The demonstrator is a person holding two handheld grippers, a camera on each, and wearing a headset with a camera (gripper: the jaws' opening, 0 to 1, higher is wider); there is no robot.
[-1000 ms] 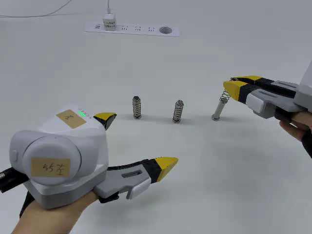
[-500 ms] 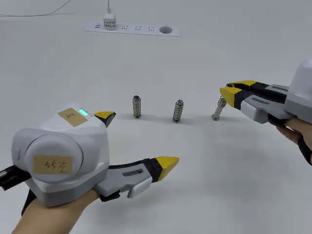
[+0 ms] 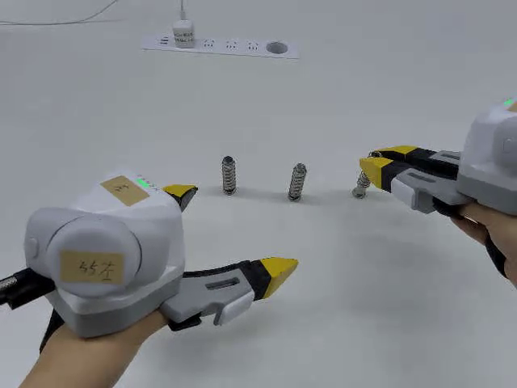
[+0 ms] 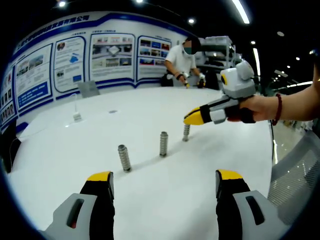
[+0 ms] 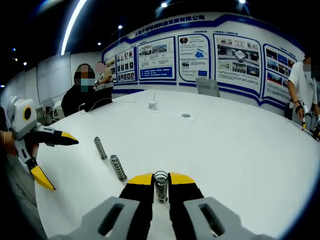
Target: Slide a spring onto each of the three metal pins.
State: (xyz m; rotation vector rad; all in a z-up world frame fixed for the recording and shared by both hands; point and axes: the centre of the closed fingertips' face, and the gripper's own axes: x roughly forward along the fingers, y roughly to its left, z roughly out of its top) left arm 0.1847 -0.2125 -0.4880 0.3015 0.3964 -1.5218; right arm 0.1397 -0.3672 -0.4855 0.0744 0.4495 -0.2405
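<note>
Three metal pins stand in a row on the white table point(image 3: 323, 275). The left pin point(image 3: 229, 175) and the middle pin point(image 3: 297, 182) each carry a spring. The right pin point(image 3: 360, 187) leans, with a spring point(image 5: 161, 186) around it. My right gripper point(image 3: 374, 162) is shut on that spring, its yellow tips tight on either side of the coils. Well short of the pins, my left gripper point(image 3: 229, 230) is open and holds nothing. In the left gripper view all three pins show, with the right pin point(image 4: 186, 132) under the right gripper point(image 4: 192, 118).
A white power strip point(image 3: 218, 46) with a plug point(image 3: 184, 34) lies at the far edge of the table. A person point(image 4: 184, 62) stands beyond the table, and others point(image 5: 85, 92) sit at its far side.
My right gripper has moved down and a little left, and the spring now sits lower on the leaning right pin. The left gripper has stayed put.
</note>
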